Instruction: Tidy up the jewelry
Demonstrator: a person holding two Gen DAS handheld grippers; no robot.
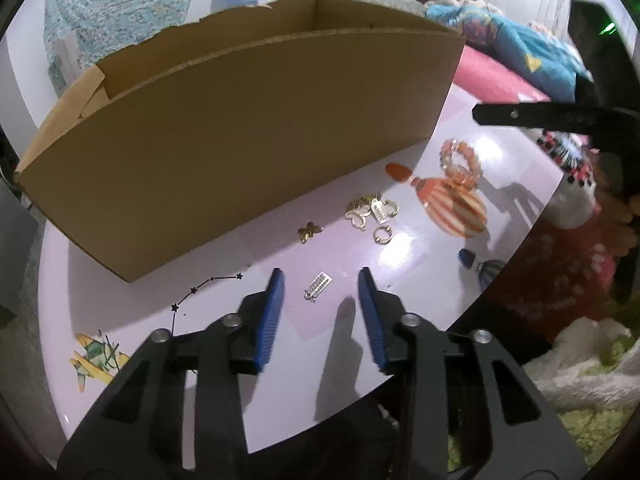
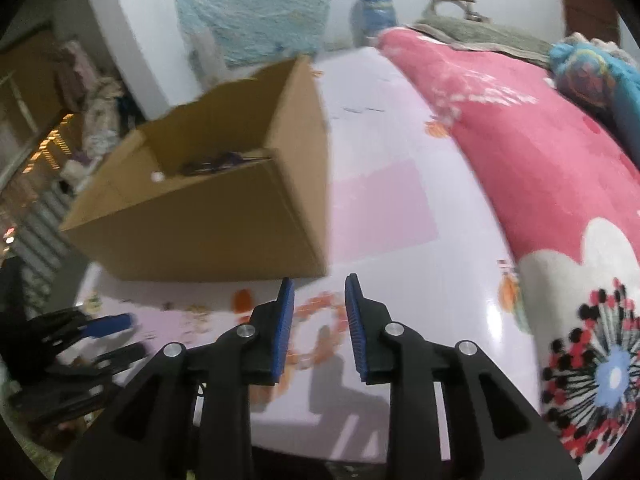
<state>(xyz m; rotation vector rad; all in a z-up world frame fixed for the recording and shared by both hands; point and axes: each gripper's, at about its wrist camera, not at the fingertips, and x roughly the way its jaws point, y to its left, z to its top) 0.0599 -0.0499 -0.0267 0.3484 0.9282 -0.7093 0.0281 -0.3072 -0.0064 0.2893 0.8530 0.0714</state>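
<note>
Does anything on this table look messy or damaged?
Yes. The cardboard box has a ragged, torn top edge at its back wall. Gold jewelry lies in a tangled heap on the table, with one silver piece stray.

Small silver charm (image 1: 319, 286) lies flat on the lilac table, alone, at 6 o'clock from the gold pile. Heap of gold rings and earrings (image 1: 372, 210) sits just before the cardboard box (image 1: 240, 128); gold flower piece (image 1: 309, 232) at its 8 o'clock. Orange bead bracelet (image 1: 460, 158) lies at the heap's 2 o'clock.
</note>
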